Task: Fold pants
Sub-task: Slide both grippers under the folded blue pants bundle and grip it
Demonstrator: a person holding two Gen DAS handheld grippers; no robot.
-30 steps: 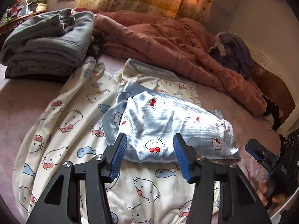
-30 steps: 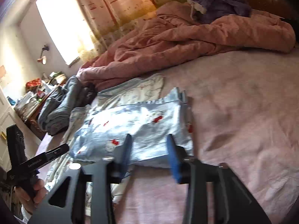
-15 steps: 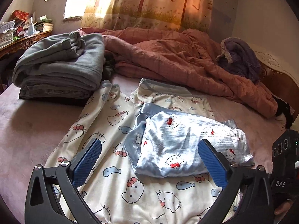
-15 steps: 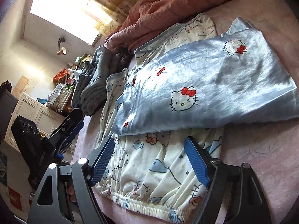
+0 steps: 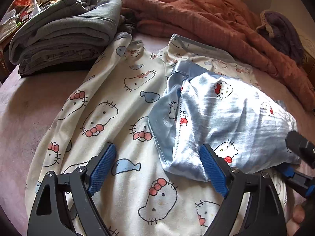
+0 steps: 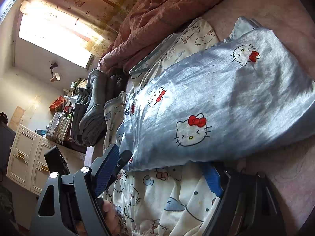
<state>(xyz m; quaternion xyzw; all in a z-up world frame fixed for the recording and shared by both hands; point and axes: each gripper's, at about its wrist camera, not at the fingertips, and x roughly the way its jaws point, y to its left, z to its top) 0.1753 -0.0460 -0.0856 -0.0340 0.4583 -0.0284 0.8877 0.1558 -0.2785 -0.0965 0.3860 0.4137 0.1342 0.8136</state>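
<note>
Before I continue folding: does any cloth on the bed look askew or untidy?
Yes. The folded blue satin pants lie crooked on the white cat-print garment, one lining corner sticking out at the left. The pink quilt behind lies crumpled. Both grippers are open.

Both grippers' jaws wide apart

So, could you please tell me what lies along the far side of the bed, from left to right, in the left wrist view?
Folded grey clothes → rumpled pink quilt → purple garment.
</note>
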